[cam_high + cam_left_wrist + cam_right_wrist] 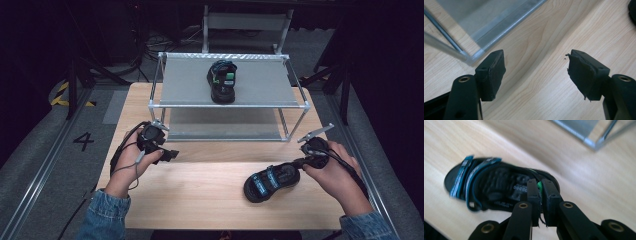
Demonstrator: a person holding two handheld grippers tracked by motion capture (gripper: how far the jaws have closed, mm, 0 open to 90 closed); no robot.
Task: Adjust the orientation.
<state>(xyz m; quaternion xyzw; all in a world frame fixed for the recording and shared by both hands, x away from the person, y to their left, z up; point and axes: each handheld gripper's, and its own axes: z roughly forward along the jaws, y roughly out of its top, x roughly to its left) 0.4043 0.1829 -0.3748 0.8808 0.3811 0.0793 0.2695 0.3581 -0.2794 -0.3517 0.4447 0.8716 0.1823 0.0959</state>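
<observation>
A black sandal with blue straps (270, 182) (491, 185) lies on the wooden table (210, 200) at the front right. My right gripper (296, 166) (540, 183) is shut on its heel end, with a green tab pinched between the pads. A matching black sandal (222, 80) stands on the top shelf of a metal rack (227, 105). My left gripper (172, 154) (536, 65) is open above bare wood at the left, near the rack's front left leg (471, 58), with nothing between its jaws.
The rack has a lower grey shelf (225, 127) near the table's surface, and its front right corner (594, 143) is close to my right gripper. The table's edges drop to a grey floor (45, 150) on both sides.
</observation>
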